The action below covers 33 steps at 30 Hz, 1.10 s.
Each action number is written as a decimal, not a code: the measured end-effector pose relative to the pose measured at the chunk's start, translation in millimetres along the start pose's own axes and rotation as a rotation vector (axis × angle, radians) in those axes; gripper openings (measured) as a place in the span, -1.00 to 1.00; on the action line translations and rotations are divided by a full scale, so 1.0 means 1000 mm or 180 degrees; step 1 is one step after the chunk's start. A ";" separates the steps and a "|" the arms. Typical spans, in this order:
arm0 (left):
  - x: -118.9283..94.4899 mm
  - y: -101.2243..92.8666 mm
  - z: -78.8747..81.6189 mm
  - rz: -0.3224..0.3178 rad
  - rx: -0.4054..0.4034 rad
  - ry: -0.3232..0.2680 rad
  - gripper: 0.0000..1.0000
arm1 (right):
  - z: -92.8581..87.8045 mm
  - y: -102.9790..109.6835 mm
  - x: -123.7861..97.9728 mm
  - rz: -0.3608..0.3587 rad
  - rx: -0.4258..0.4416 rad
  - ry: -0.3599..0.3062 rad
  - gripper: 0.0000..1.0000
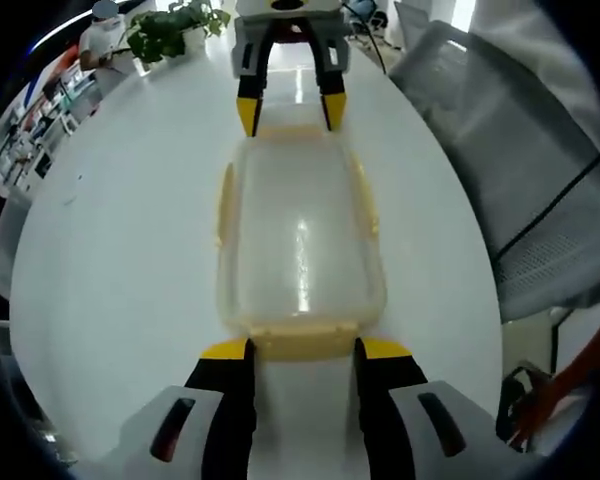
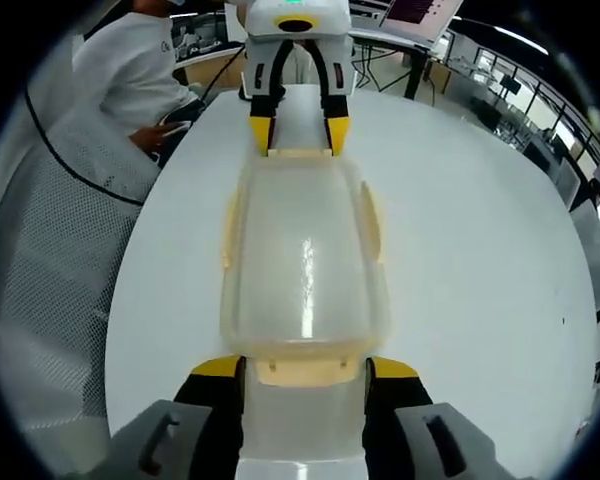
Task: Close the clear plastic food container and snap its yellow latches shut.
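A large white table (image 1: 110,260) is seen in both views, with a mesh chair (image 1: 520,170) beside it and a potted plant (image 1: 170,28) at its far edge in the left gripper view. A person in a white coat (image 2: 130,80) is seen at the table's edge in the right gripper view.

The clear plastic food container (image 1: 300,245) lies on the table between the 2 grippers, its lid already seated on top. The 2 long-side latches appear folded against the walls, though whether they are snapped cannot be told.

The left gripper (image 1: 302,350) is placed at 1 short end, its jaws spread apart on either side of the yellow end latch (image 1: 302,343). The right gripper (image 2: 305,370) is set the same way at the opposite end, jaws apart around the other end latch (image 2: 305,368). Neither is clamped on anything.

The step in hand is judged to be the snapping of the end latches. For the next move, each latch would need to be pressed down and inward against the container until seated, with opposing pressure balanced so the container is not slid across the table.
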<state>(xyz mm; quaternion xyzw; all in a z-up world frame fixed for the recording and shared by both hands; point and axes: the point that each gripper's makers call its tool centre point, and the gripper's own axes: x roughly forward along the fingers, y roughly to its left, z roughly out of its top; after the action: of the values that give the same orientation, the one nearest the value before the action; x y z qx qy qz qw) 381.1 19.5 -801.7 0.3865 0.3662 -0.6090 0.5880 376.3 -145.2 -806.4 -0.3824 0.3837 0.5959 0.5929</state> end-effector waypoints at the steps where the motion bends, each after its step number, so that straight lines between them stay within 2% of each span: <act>1: 0.000 0.000 0.000 0.0001 0.0001 0.0000 -0.22 | 0.000 0.000 0.000 0.0001 -0.0006 -0.0004 -0.09; 6: 0.000 0.000 0.000 0.0006 -0.0014 0.0009 -0.22 | 0.001 0.002 0.000 0.0020 -0.0050 -0.0019 -0.16; 8: 0.000 0.000 0.000 0.0010 -0.0023 0.0013 -0.22 | 0.001 0.001 0.000 0.0020 -0.0067 -0.0013 -0.24; 18: 0.002 0.002 0.002 0.0067 -0.0122 0.0023 -0.23 | 0.003 0.003 0.001 0.0009 -0.0063 -0.0005 -0.26; 28: 0.002 0.001 0.003 0.0075 -0.0088 0.0105 -0.26 | 0.003 0.004 0.000 0.0004 -0.0074 0.0007 -0.27; 33: 0.001 -0.001 0.002 0.0066 -0.0083 0.0070 -0.27 | 0.003 0.007 0.001 -0.0005 -0.0062 0.0031 -0.28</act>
<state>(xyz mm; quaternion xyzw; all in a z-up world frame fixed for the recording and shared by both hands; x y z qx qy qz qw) 380.2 17.0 -801.3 0.3892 0.3765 -0.5937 0.5952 369.6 -141.7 -806.0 -0.3914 0.3804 0.5972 0.5877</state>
